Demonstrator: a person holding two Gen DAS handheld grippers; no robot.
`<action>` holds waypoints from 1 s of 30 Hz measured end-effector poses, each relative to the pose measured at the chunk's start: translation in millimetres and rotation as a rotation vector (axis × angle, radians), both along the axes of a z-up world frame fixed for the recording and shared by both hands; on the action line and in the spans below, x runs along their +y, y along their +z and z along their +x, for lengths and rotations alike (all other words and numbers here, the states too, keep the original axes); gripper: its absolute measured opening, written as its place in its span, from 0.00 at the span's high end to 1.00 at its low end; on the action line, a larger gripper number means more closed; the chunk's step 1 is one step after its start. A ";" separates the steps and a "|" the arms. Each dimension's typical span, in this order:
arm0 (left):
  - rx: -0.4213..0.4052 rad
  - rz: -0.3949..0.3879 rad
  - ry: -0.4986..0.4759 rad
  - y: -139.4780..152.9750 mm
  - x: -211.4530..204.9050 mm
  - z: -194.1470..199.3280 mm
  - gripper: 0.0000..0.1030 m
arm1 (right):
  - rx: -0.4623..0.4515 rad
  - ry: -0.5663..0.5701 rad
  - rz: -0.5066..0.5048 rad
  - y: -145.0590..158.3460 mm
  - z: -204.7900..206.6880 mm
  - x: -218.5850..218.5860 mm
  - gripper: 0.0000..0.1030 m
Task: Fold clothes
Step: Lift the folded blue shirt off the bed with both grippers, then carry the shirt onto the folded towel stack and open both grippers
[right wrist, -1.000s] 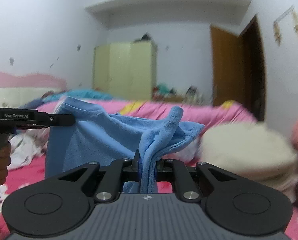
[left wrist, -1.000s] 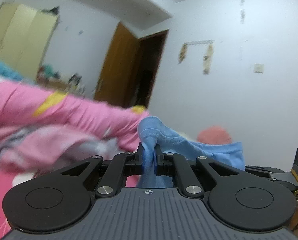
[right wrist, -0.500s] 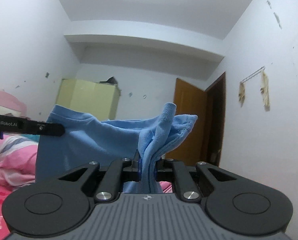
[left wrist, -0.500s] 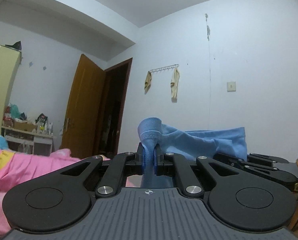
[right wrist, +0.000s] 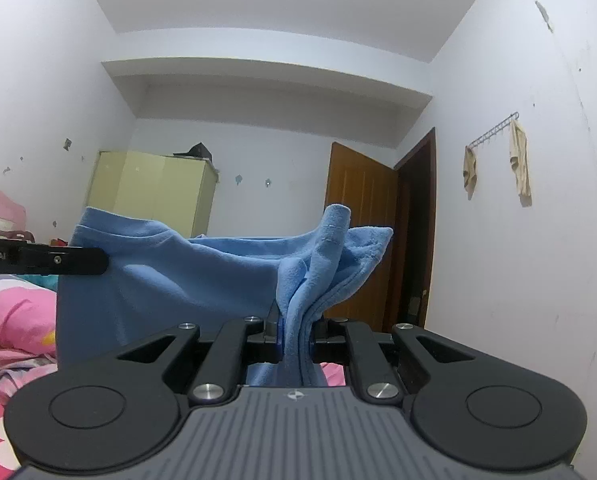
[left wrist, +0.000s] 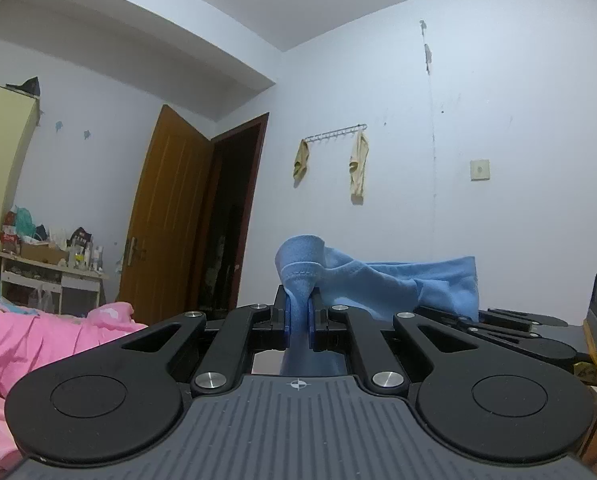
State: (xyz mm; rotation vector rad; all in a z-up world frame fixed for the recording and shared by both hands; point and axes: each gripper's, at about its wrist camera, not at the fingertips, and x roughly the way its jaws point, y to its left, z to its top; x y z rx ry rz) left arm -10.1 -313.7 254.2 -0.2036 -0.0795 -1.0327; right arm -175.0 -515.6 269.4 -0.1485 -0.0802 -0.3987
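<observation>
The left gripper [left wrist: 297, 318] is clamped on a bunched edge of the blue garment [left wrist: 398, 280], whose hem loops up above the jaws. The right gripper [right wrist: 294, 334] pinches several folded layers of the garment at its other end. Between them the cloth hangs spread, lifted clear above the pink bed [right wrist: 14, 320], in front of the door [right wrist: 358, 220].
</observation>
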 end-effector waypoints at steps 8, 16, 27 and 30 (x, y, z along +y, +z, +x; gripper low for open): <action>0.027 0.011 0.007 -6.4 -16.5 21.8 0.94 | 0.036 0.012 0.006 -13.0 22.8 -27.0 0.89; 0.094 0.059 0.052 -20.9 -39.2 64.0 0.94 | 0.119 0.030 0.028 -27.1 76.6 -55.8 0.89; 0.216 0.177 0.122 -80.5 -82.6 144.7 0.94 | 0.404 0.053 0.073 -87.5 173.6 -91.0 0.89; 0.268 0.211 0.125 -100.1 -92.8 166.1 0.93 | 0.493 0.062 0.122 -103.6 195.7 -104.6 0.88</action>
